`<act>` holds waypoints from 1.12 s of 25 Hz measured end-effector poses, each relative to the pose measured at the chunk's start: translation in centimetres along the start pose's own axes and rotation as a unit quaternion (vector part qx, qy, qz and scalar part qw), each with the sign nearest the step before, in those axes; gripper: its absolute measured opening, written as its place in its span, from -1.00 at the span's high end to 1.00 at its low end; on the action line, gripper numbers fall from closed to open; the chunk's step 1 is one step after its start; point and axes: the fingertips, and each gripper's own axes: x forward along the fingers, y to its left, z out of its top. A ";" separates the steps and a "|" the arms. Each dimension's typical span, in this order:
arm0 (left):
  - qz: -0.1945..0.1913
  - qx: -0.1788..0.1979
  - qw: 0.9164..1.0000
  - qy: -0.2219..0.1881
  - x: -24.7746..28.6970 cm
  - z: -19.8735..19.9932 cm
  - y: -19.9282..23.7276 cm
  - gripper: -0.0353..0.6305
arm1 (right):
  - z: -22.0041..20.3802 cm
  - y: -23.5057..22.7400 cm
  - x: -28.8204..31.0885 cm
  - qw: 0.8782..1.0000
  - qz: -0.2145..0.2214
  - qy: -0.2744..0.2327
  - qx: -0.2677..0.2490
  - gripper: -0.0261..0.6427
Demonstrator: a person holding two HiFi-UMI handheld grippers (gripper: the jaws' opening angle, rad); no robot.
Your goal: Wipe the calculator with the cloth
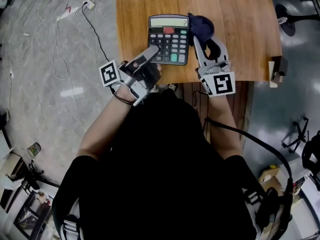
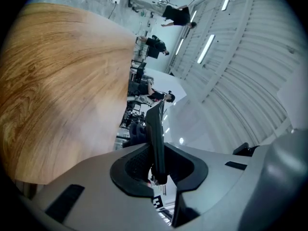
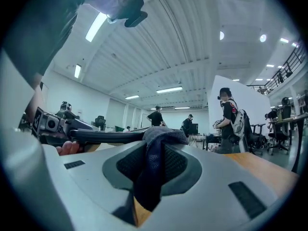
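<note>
A black calculator (image 1: 168,39) with grey keys and a lit display is held slightly above the wooden table (image 1: 240,29), near its front edge. My left gripper (image 1: 151,52) is shut on the calculator's near left corner. In the left gripper view the calculator (image 2: 155,134) runs edge-on between the jaws of the left gripper (image 2: 157,174). My right gripper (image 1: 198,35) is shut on a dark blue cloth (image 1: 202,26), bunched against the calculator's right edge by the display. In the right gripper view the cloth (image 3: 155,148) fills the gap of the right gripper (image 3: 151,170), and the calculator (image 3: 110,135) lies just left of it.
A small wooden block (image 1: 276,70) sits at the table's right front corner. White cables and a power strip (image 1: 89,4) lie on the grey floor to the left. A chair base (image 1: 294,18) stands at the right. Several people (image 3: 227,119) stand far back in the hall.
</note>
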 end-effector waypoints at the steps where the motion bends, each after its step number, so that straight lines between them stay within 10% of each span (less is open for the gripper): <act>1: -0.001 -0.004 1.000 0.000 0.2 -0.1 0.1 0.68 | -0.3 0.1 -0.2 1.000 0.000 0.002 0.006 0.68; 18: 0.069 0.051 0.995 -0.043 -1.9 5.3 4.6 0.68 | -5.2 9.7 -4.3 0.987 0.142 0.072 0.018 0.68; 28: 0.160 0.071 0.985 -0.009 -3.4 2.9 13.1 0.68 | -4.9 8.9 -4.7 0.989 0.116 0.084 0.028 0.68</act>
